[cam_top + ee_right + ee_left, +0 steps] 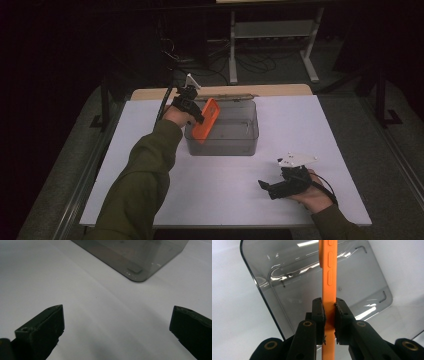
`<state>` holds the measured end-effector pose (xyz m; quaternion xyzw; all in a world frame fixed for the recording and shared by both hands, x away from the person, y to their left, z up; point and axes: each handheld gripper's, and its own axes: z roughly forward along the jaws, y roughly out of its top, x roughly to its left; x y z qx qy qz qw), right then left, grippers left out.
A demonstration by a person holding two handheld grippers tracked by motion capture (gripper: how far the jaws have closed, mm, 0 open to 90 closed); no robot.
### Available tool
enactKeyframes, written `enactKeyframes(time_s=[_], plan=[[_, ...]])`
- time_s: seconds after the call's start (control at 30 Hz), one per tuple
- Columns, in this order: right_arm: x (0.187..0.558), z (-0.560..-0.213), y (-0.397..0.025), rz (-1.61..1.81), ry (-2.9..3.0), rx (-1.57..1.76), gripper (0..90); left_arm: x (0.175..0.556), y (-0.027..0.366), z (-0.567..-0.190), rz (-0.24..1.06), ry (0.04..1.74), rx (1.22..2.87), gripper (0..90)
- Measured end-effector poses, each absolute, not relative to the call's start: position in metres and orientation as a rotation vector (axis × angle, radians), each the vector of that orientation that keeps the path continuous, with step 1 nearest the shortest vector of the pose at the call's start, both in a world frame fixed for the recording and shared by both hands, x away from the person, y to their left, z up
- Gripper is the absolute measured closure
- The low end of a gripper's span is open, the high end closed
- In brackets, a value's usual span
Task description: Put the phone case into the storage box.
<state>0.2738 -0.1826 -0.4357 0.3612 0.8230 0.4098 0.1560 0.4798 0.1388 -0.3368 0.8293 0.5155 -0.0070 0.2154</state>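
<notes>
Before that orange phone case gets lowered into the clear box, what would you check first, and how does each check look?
1. Grip: the left gripper has its jaws shut on the orange case from both sides. Ok.
2. Position: the case hangs over the smoky clear box, at its left end. Ok.
3. Room inside: the box floor below the case looks bare. Ok.
4. Tilt: the case leans in the high view, so it may land on an edge. Not ok.
5. Other hand: the right gripper is open, low over the white table, apart from the box. Ok.
6. Gap left between case and box floor: cannot tell.
</notes>
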Motion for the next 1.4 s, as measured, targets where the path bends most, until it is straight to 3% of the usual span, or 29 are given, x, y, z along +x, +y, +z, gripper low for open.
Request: enactKeyframes(time_s=[1.4], plan=[[0.273,-0.435,-0.182,1.175,2.357,1.021,0.0,0.482,0.136,-0.357,-0.065,1.530,2.307,79.5]])
